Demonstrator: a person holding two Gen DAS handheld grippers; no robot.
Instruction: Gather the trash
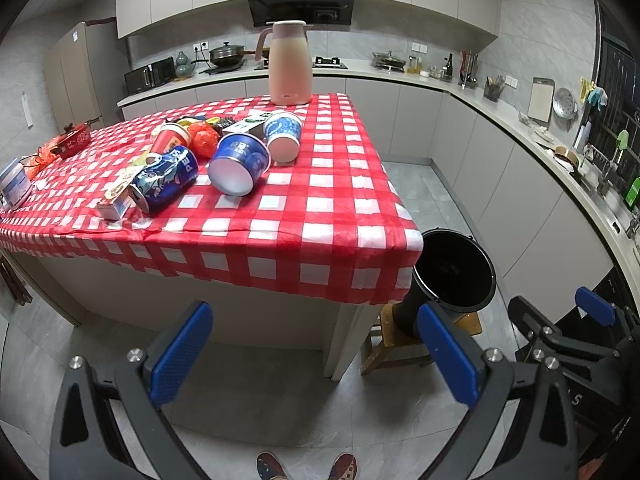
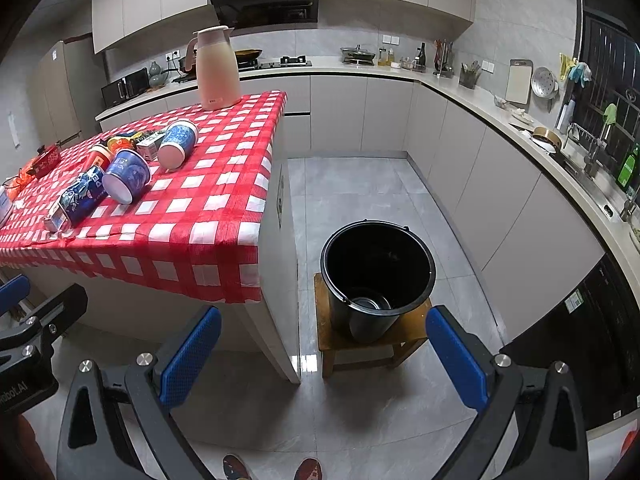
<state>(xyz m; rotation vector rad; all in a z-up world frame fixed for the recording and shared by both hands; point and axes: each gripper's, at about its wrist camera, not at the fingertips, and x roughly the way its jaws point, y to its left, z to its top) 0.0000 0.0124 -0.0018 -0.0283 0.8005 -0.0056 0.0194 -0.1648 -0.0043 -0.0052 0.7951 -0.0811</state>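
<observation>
trash is what this moment is about, and nearly all of it sits uncollected on the table. starting at the fingers: the left gripper (image 1: 316, 354) has its blue pads spread wide with nothing between them, only floor tile and the table's front edge showing through the gap. the right gripper (image 2: 324, 354) is spread just as wide and equally bare, its gap framing the floor and the wooden stool (image 2: 332, 344).

moving outward, the black bucket (image 2: 416, 252) stands on that stool at about 12 o'clock from the right gripper, just beside the table's corner. something round and dark lies at its bottom (possibly a can or lid, too dim to name), so i judge that at most one piece has gone in.

further out, at about 11 o'clock from the left gripper, the pile lies on the red checked tablecloth (image 1: 320, 216): a pepsi can (image 1: 168, 178) on its side, a blue tub (image 1: 240, 164) tipped over touching it, a blue-and-white paper cup (image 1: 283, 136) also lying down, a red cup (image 1: 168, 138), a crumpled orange wrapper (image 1: 204, 140) and a small carton (image 1: 116, 200) near the front edge. a few more bits behind them are too jumbled to tell apart.

a pink thermos jug (image 1: 290, 64) stands upright at the table's far end, at 12 o'clock; it looks like no trash to me.

my judgement: the task is near its start, with both grippers free and the whole pile left to carry over to the bucket.
</observation>
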